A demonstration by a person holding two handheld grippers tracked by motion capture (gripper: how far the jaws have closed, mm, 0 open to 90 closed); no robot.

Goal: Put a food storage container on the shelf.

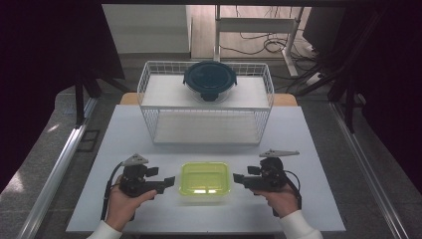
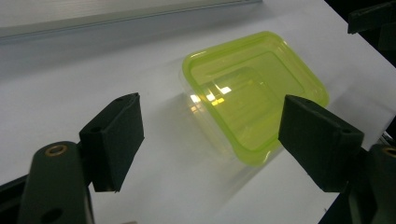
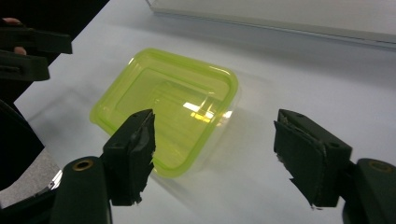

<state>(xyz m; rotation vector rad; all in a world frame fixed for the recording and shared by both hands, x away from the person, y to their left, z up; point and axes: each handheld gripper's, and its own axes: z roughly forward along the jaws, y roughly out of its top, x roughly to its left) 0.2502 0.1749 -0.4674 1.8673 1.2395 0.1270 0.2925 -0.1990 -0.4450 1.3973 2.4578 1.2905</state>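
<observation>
While the yellow-green box sat on the counter between our hands, both tools — left tool and right tool — gaped wide, holding nothing, each just beside one short end.

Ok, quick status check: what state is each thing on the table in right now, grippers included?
Yellow-green container: lid on, flat on the table, between the two grippers, untouched.
Round dark-lidded container: closed, sitting on the top shelf of the wire rack.
Lower shelf of the rack: bare.
Left gripper: open, holding nothing.
Right gripper: open, holding nothing.
</observation>
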